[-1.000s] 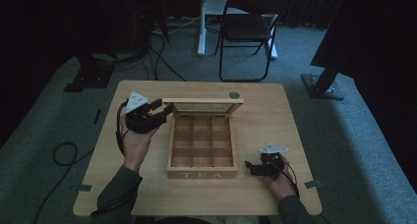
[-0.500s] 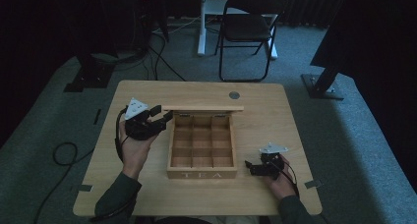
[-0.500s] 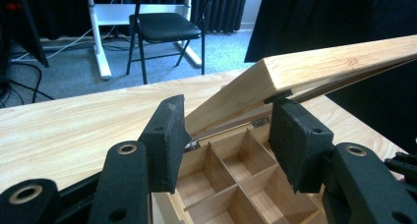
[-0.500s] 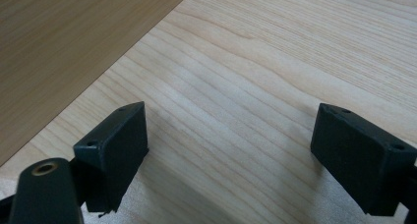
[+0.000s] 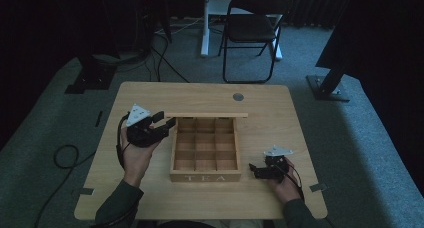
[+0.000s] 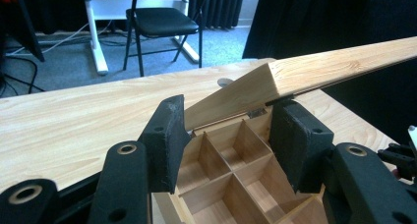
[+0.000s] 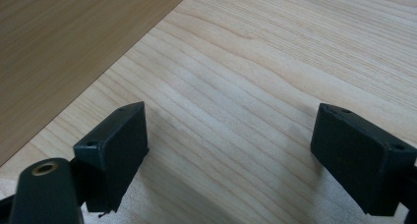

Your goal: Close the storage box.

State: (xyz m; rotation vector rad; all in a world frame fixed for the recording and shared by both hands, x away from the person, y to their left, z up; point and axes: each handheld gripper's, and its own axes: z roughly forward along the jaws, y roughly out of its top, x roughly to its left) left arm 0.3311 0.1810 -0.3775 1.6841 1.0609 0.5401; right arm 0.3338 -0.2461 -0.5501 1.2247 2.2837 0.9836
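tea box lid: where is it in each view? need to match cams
High view: lid stands open along the tea box's far edge, centre.
Left gripper view: lid slants across upper right, above the compartments.
Right gripper view: not identifiable.
Shared landmark: grey table grommet.

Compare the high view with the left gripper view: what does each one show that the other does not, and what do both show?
High view alone: the word TEA on the box front, the person's left hand and the right tongs resting open on the table.
Left gripper view alone: the lid's metal hinge, seen between the open left tongs.
Both: the wooden box with empty compartments, its raised lid, the table and the black chair.
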